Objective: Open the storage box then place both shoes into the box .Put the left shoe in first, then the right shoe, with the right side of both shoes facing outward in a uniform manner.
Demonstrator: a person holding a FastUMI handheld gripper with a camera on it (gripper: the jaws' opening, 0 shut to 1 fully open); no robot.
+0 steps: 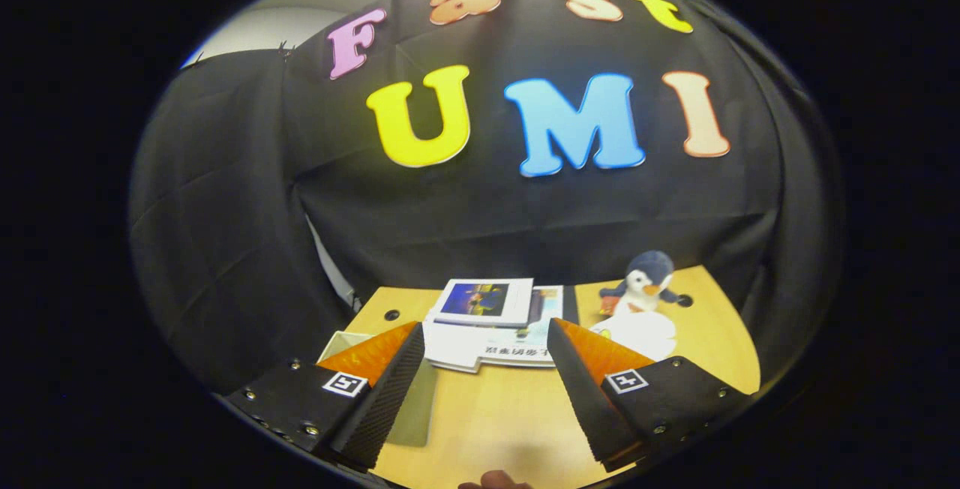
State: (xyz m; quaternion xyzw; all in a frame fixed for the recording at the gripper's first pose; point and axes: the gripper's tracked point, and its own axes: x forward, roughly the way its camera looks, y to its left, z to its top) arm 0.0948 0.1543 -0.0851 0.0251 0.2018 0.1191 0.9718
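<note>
1. Nearest the camera, a small part of a hand (495, 481) shows at the near rim of the surface (495, 414), below the gap between the fingers.
2. Both fingers of the gripper (484, 339) are spread wide apart, with nothing between them but bare wooden surface; they pinch nothing.
3. Each finger carries a small square marker on its base, and the ribbed inner faces turn toward each other across the gap.
4. Just ahead of the fingers, between their tips, lies a stack of books (491, 324): a smaller one with a picture cover rests on top of larger white ones, and a dark one shows at the stack's right side.
5. Beside the left finger, partly hidden behind it, sits a pale, light-walled object (416, 406) that may be the storage box; whether it is open or closed cannot be told.
6. Beyond the right finger stands a plush penguin (646, 279), upright, on a white rounded thing (645, 333) whose nature is not clear.
7. Two small dark holes are set in the surface, one beyond the left finger and one to the right of the penguin.
8. Black cloth of the booth wall (487, 219) rises behind the surface, beyond everything.
</note>
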